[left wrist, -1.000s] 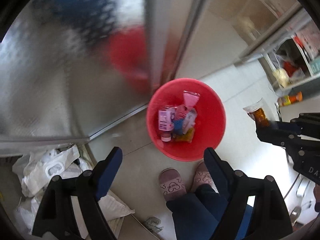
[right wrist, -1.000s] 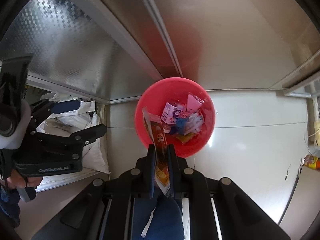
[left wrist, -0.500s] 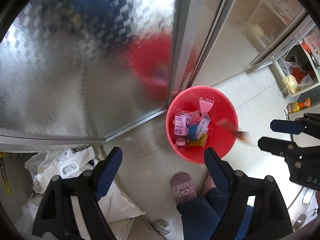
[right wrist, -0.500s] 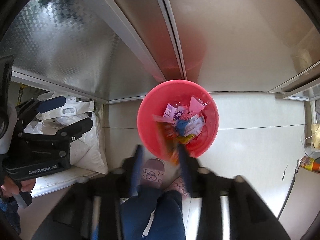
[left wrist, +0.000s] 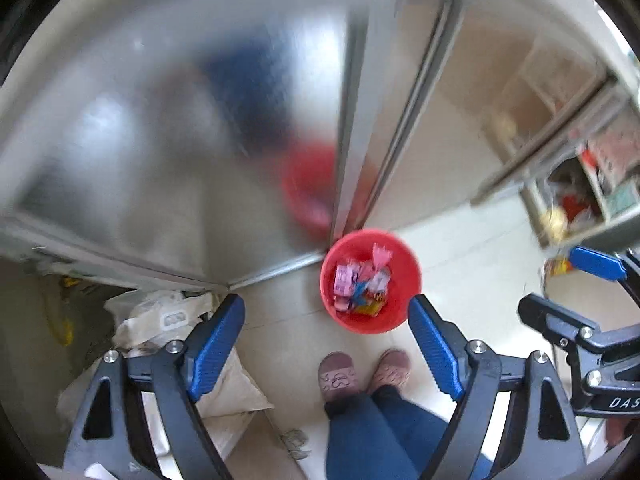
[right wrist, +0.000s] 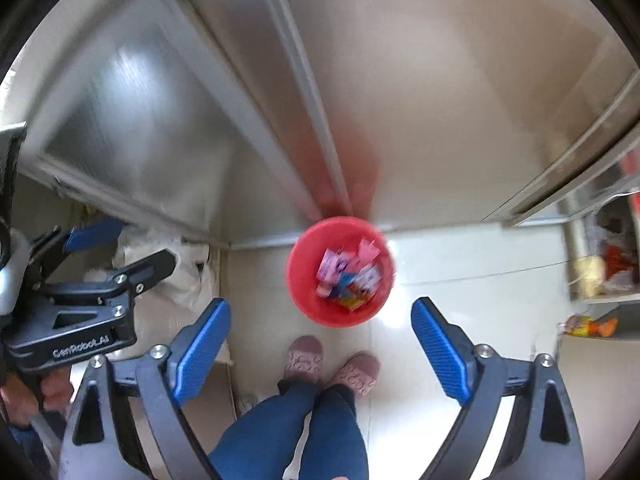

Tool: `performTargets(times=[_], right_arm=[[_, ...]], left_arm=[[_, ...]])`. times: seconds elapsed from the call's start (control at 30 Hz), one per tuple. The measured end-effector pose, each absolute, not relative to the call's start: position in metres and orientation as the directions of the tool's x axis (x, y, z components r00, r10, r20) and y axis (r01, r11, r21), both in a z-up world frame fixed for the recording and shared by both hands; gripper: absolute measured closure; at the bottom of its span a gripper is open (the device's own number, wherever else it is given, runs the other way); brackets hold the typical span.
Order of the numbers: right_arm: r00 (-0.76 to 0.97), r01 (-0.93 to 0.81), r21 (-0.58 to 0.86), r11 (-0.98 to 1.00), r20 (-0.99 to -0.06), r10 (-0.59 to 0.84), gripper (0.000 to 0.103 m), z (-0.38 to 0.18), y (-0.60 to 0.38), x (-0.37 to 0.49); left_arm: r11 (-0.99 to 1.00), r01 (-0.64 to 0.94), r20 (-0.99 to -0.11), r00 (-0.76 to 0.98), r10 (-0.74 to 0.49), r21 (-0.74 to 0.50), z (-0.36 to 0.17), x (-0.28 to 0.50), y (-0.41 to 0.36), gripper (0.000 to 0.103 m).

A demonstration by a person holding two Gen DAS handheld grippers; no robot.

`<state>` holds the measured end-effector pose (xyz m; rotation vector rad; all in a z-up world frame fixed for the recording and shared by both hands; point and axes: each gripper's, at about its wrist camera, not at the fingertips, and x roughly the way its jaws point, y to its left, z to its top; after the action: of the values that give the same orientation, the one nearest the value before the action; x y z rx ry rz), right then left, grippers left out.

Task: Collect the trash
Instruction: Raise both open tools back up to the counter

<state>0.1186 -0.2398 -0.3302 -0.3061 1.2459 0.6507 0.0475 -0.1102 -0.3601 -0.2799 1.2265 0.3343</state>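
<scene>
Pale tile floor, red bin mid-frame holding pink, blue, yellow wrappers. Right gripper now spread empty, packet dropped; left gripper spread empty.

A pale tiled floor fills the lower middle of both views. Two pink slippers stand on it at lower centre, with blue trouser legs rising toward the bottom edge. Brushed metal panels cover the upper left and centre, blurred. White sacks lie heaped at lower left. At the right edge, open shelves hold cluttered items too blurred to name, and an orange-yellow packet lies below them.
</scene>
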Motion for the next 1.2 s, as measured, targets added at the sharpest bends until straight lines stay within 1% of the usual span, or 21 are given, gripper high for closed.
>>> performTargets(times=[0.1,0.23,0.4,0.5,0.63,0.73,0.87,1.03,1.17,1.2], right_arm=[[0.27,-0.599,0.085,0.796,-0.914,0.301,0.006,-0.276,-0.247,0.118],[0.344,-0.61,0.046,0.791,-0.884,0.317,0.001,-0.225,-0.247,0.12],[0.419,-0.642,-0.023,0.767,-0.848,0.325,0.001,-0.18,-0.238,0.125],[0.453,-0.651,-0.038,0.758,-0.821,0.348,0.001,-0.158,-0.23,0.126],[0.465,-0.653,-0.022,0.757,-0.801,0.377,0.001,-0.127,-0.218,0.126],[0.461,-0.656,-0.007,0.754,-0.795,0.394,0.001,-0.116,-0.205,0.128],[0.451,-0.678,-0.004,0.735,-0.792,0.412,0.001,-0.101,-0.185,0.13],[0.475,-0.684,-0.017,0.729,-0.769,0.428,0.001,-0.088,-0.16,0.135],[0.452,-0.703,-0.018,0.711,-0.784,0.426,0.001,-0.094,-0.127,0.149],[0.455,-0.703,-0.025,0.71,-0.784,0.422,0.001,-0.095,-0.119,0.152]], left_arm=[[0.921,-0.39,-0.93,0.345,0.13,-0.016,-0.306,0.043,-0.12,0.02],[0.916,-0.4,-0.897,0.409,0.166,-0.013,-0.246,0.041,-0.126,0.02],[0.911,-0.413,-0.863,0.462,0.205,-0.005,-0.189,0.041,-0.117,0.02],[0.913,-0.409,-0.846,0.486,0.219,0.001,-0.161,0.04,-0.111,0.019],[0.907,-0.42,-0.828,0.515,0.222,-0.018,-0.132,0.035,-0.103,0.018],[0.897,-0.443,-0.817,0.519,0.252,-0.005,-0.111,0.031,-0.095,0.016],[0.879,-0.477,-0.8,0.526,0.289,0.004,-0.088,0.025,-0.074,0.01],[0.859,-0.51,-0.789,0.512,0.34,0.039,-0.079,0.025,-0.043,0.007],[0.847,-0.531,-0.791,0.504,0.348,0.034,-0.081,0.036,-0.009,0.005],[0.843,-0.537,-0.792,0.5,0.35,0.034,-0.081,0.04,0.002,0.003]])
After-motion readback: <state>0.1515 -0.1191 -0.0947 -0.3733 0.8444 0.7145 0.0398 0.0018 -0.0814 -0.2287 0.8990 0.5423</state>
